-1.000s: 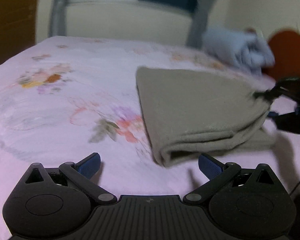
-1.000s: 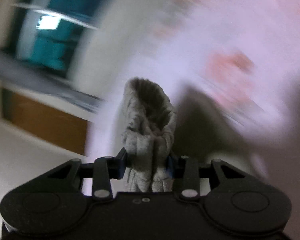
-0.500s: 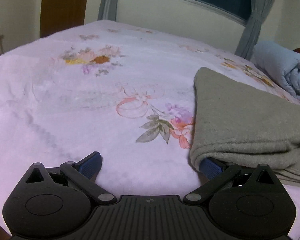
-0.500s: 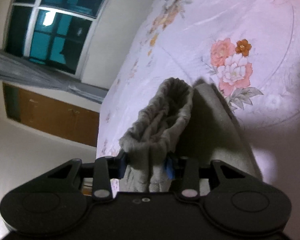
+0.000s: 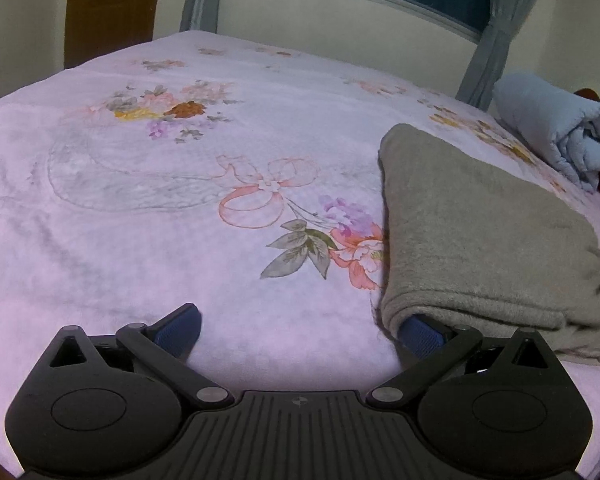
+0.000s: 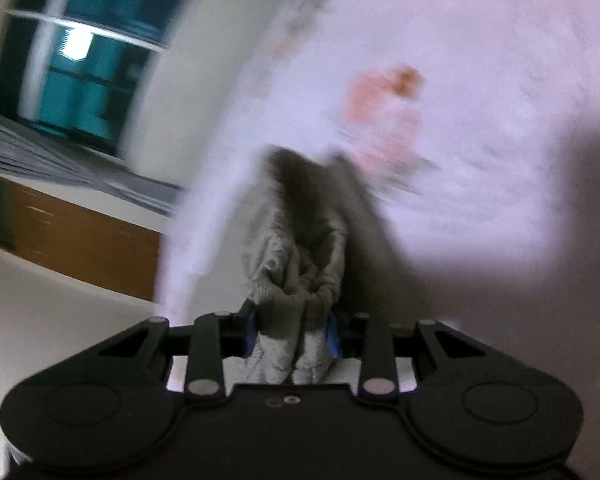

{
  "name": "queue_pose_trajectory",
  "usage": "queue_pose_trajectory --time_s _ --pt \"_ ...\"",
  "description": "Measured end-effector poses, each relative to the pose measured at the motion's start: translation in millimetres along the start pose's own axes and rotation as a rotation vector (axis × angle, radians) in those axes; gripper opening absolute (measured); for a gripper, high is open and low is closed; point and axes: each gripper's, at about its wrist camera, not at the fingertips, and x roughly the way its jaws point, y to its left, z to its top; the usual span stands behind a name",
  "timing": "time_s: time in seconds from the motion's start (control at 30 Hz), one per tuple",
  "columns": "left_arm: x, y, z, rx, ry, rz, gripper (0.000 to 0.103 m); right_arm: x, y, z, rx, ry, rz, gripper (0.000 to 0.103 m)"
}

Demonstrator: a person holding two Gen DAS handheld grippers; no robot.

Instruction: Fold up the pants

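In the left wrist view, we see the left gripper [image 5: 300,330] low over the bed [image 5: 148,248] with its jaws spread wide and nothing clamped. A second ago it stood clear of the grey pants [image 5: 480,240]; now its right finger [image 5: 422,332] is tucked under the near folded edge of the pants while the other finger rests on bare bedspread. Over the last half second this view has hardly changed, so we judge the hand has settled to brace or lift that corner. The pants lie folded on the right side of the bed, near a rolled blue blanket [image 5: 556,128] at the far edge.

In the right wrist view, the picture has blurred again after a sharp frame half a second ago, so we take it that this hand is on the move. The right gripper [image 6: 290,336] is clenched on a bunched end of the pants [image 6: 296,276], its jaws closing a little tighter, cloth plainly between the pads. The bundle hangs just above the bedspread [image 6: 480,100].

For the task, we read this as one end being carried for a further fold while the left side steadies the stack; the fold is not yet laid.
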Motion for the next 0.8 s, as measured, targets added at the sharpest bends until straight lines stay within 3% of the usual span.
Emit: queue_pose_trajectory --time_s 0.07,0.27,0.47,0.63,0.8 --pt "-1 -2 0 0.016 0.002 0.002 0.103 5 -18 2 0.061 0.001 0.029 0.023" --pt "-1 -2 0 0.021 0.008 0.011 0.103 -8 5 4 -0.040 0.020 0.019 0.037" --pt "-1 -2 0 0.026 0.010 0.010 0.103 -32 11 4 -0.107 -0.033 0.009 0.043" --pt "-1 -3 0 0.033 0.014 0.018 0.103 -26 5 5 -0.078 0.000 0.030 0.054" --pt "0 -3 0 0.027 0.015 0.012 0.103 -18 5 -4 -0.030 0.037 0.062 0.056"
